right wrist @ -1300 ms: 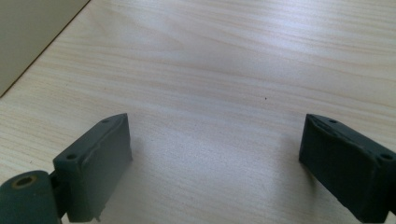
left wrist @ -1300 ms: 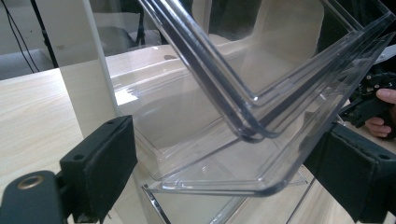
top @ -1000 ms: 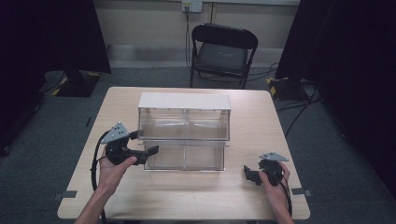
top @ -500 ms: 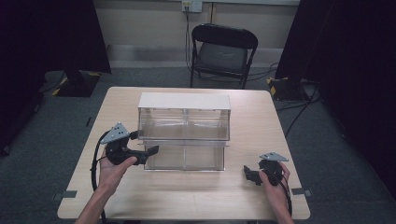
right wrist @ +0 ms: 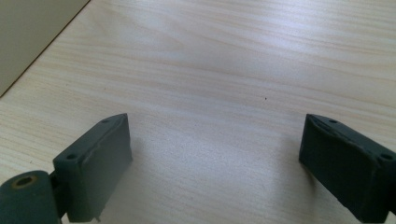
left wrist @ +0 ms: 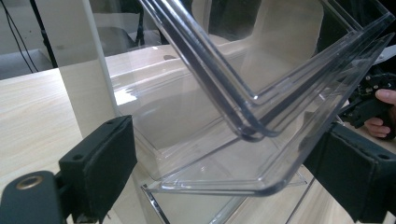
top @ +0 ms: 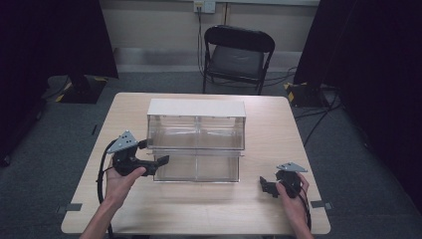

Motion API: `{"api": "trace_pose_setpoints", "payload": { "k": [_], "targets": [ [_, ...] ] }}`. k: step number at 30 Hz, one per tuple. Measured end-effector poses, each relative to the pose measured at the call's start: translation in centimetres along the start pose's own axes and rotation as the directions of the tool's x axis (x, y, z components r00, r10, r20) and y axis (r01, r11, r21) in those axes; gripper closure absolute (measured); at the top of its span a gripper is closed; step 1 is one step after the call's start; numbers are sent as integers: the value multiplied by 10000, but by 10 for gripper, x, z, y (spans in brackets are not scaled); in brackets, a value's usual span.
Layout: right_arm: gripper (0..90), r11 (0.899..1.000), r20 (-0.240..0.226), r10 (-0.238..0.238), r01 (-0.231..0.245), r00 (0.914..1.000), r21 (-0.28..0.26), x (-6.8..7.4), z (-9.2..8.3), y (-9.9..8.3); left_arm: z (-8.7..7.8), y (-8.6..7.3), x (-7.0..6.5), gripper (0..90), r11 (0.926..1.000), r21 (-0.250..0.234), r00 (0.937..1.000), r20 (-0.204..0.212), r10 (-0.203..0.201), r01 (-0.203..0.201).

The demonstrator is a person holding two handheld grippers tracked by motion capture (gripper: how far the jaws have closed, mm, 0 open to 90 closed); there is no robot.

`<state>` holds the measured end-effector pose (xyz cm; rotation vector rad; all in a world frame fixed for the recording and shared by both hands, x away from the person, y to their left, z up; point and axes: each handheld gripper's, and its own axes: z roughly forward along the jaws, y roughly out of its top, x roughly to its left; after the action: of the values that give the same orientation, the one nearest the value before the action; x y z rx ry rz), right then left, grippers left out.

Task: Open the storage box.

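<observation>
— Where does the clear drawer box (top: 196, 138) sit against the left gripper (top: 158, 160)?

— In the middle of the table (top: 209, 214), a little toward the far edge. The left gripper is at the box's near left corner, jaws spread wide. In the left gripper view the rounded corner of the lower drawer (left wrist: 243, 182) lies between the two black pads (left wrist: 100, 161), one pad to each side of it and neither pressing on the plastic.

— And the right gripper (top: 268, 186)?

— Well apart from the box, near the table's front right corner. Its jaws stand wide too, and in the right gripper view there is bare pale wood between them.

— What does the box look like?

— Clear plastic walls under a white top (top: 196, 107), two tiers high, with a divider down the middle of each tier. The lower drawer juts toward the person, past the upper tier's front. In the left gripper view another clear tray edge (left wrist: 261, 100) slants above the lower drawer's corner.
</observation>
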<state>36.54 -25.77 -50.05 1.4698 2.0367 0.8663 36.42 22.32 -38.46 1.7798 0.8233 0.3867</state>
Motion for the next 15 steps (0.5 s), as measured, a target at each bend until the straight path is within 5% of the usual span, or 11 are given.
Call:
{"api": "trace_pose_setpoints", "payload": {
  "k": [15],
  "targets": [
    [82,10000,-35,-13,13,10000,-2,0,0,0,0,0,0,101,10000,10,10000,0,6,-6]
  ]
}}
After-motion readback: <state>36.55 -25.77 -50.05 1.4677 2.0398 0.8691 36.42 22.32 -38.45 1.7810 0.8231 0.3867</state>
